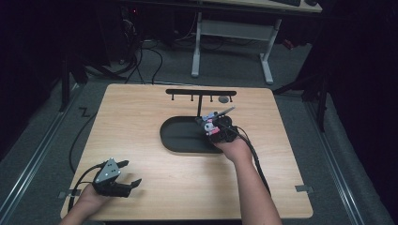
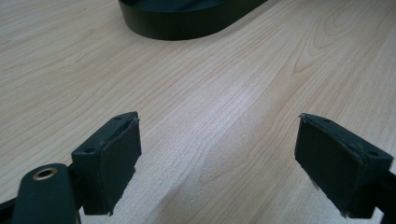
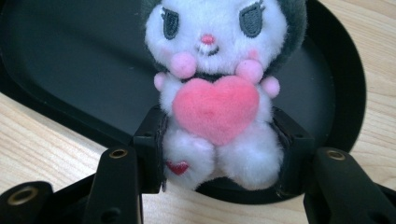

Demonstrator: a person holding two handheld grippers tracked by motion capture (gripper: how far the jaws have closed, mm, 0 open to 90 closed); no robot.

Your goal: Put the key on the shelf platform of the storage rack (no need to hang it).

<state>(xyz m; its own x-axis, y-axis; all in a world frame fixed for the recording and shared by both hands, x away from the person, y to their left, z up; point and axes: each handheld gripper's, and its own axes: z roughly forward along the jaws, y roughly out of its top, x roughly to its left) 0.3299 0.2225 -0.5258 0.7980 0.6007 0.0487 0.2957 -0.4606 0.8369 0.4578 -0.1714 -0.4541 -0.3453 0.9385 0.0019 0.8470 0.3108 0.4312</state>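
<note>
Right hand-held gripper (image 3: 219, 154) pinching plush (image 3: 217, 88) over tray (image 3: 345, 84); lower gently inside rim, then release. Left hand-held gripper (image 2: 217, 158) spread, idle on counter (image 2: 233, 84).

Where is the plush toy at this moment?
The plush toy sits clamped between the right gripper's jaws, over the right end of the black oval tray.

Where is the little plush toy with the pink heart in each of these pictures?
High view: the plush toy sits mid-table in the right gripper, at the right end of the black oval tray.
Left gripper view: not in this picture.
Right gripper view: centre, clamped at its lower body between the two jaws.
Shared landmark: the black oval tray.
</note>
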